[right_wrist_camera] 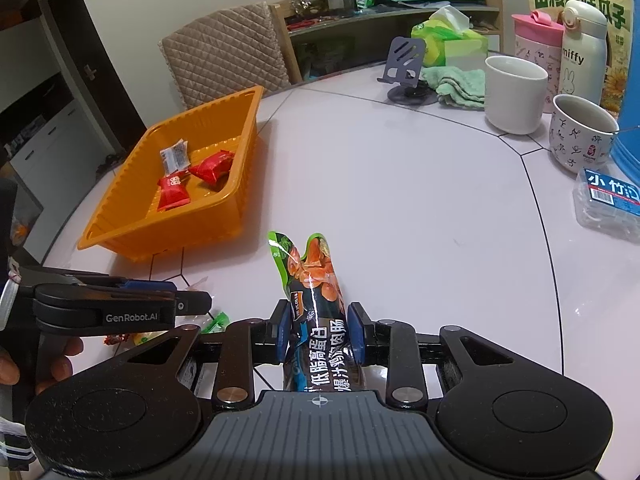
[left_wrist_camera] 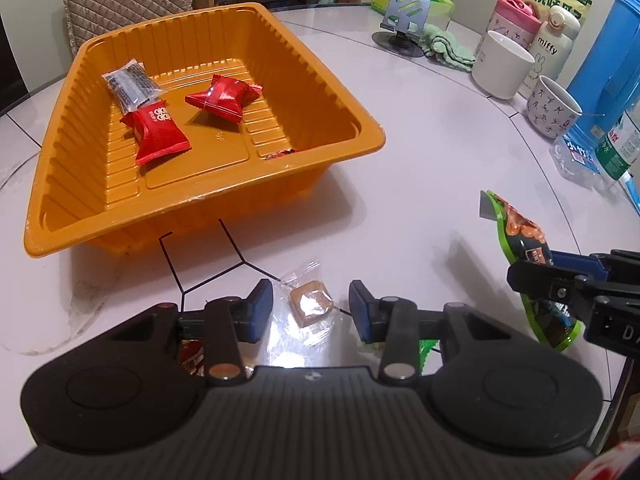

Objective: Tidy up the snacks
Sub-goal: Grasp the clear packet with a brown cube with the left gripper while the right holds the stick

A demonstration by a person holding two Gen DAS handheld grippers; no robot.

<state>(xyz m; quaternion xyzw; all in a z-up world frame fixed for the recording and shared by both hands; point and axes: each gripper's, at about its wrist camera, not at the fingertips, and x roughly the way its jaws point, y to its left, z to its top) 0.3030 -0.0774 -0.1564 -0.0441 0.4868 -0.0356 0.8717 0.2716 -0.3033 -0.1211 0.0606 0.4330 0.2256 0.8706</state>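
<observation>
Angling steeply down at the worktop [left_wrist_camera: 400,168], the left claw [left_wrist_camera: 311,312] is seen spread around a clear-wrapped brown candy [left_wrist_camera: 311,302], its blue pads not touching it. The right claw [right_wrist_camera: 320,334], tilted downward beside it, is pinched on a green-edged sausage packet [right_wrist_camera: 312,280], which is held above the worktop. In the orange tray [left_wrist_camera: 200,208], lying further away from the claws, three snacks are clearly counted: two red packets [left_wrist_camera: 158,134] and one clear-wrapped dark bar [left_wrist_camera: 130,84]. Two mugs [right_wrist_camera: 514,94] are stood at the far edge.
</observation>
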